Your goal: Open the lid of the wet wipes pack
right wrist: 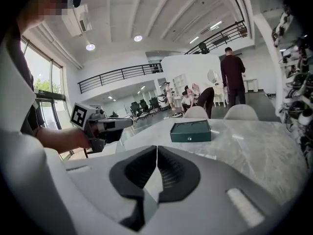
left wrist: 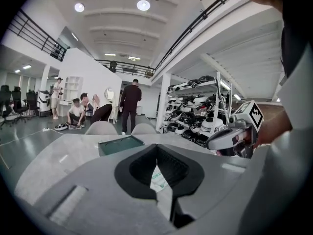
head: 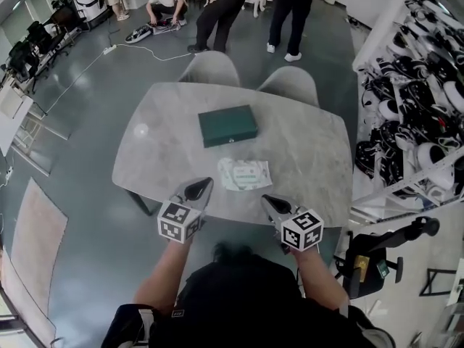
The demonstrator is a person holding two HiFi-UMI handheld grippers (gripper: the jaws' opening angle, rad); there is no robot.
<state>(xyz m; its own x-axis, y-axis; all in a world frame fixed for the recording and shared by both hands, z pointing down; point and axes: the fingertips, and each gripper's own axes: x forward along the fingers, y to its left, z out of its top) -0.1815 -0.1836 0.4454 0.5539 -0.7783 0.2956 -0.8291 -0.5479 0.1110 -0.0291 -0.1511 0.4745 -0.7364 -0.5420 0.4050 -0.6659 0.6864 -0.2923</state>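
Observation:
The wet wipes pack (head: 244, 174), white with green print, lies flat on the grey marble table (head: 312, 165) near its front edge. Its lid looks closed. My left gripper (head: 205, 184) hovers just left of the pack and my right gripper (head: 267, 199) just right of it, both at the front edge with nothing in them. In the left gripper view the jaws (left wrist: 157, 149) are shut, and part of the pack (left wrist: 157, 178) shows below them. The right gripper (right wrist: 156, 151) is likewise shut in its own view, which hides the pack.
A dark green flat box (head: 228, 125) sits mid-table behind the pack. Two pale chairs (head: 211, 68) stand at the far side. A white rack full of gear (head: 424, 100) lines the right. Several people (head: 217, 9) are on the floor beyond. A black stand (head: 380, 249) is at my right.

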